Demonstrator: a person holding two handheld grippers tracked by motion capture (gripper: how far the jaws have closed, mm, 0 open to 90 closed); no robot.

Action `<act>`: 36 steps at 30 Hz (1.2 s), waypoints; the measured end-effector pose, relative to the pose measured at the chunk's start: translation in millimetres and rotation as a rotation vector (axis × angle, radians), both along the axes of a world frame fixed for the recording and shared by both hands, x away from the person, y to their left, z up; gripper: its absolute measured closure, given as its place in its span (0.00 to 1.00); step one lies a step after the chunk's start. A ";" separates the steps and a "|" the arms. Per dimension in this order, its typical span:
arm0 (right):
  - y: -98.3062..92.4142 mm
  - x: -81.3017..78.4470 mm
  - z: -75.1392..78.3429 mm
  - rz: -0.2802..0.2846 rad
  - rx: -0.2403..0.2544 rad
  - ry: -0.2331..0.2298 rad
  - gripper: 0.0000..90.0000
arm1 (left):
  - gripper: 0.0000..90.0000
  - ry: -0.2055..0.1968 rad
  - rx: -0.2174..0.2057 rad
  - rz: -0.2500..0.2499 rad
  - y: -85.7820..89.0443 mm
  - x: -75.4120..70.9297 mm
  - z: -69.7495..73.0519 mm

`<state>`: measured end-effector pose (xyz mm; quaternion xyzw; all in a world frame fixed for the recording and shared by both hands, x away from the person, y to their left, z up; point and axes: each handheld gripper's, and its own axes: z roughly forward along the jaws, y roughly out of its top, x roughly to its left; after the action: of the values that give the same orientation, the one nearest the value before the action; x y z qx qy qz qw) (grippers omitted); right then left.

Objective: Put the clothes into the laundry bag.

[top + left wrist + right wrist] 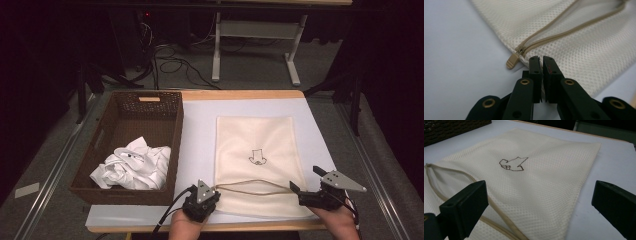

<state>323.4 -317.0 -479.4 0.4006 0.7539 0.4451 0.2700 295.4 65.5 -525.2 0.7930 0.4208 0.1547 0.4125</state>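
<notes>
Left gripper (pixel 542 58) is clenched on the near-left corner edge of the mesh laundry bag (pixel 255 150), zipper pull (pixel 512 61) just left of its tips, zipper running away rightward toward the right gripper (pixel 306 186), released, jaws wide over the bag's right end.

The high view looks forward and down over the whole worktop (pixel 200 125). Each gripper view sits low and close along its own jaws. All three share the mesh laundry bag (pixel 255 135) (pixel 584 37) (pixel 536 187).
</notes>
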 end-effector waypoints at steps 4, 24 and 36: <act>-0.2 1.2 -0.9 0.003 -0.004 0.003 0.02 | 0.94 0.005 -0.009 0.054 11.9 4.9 1.5; -11.7 129.7 -27.3 -0.209 0.002 0.283 0.58 | 0.47 -0.041 -0.029 0.008 7.1 -0.6 8.3; -14.2 127.7 -27.0 -0.210 -0.088 0.268 0.98 | 0.53 0.030 0.005 -0.013 5.6 -0.1 2.5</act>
<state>451.1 -331.2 -506.4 0.5206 0.7559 0.3239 0.2294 295.3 71.0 -522.7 0.7991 0.4213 0.1412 0.4050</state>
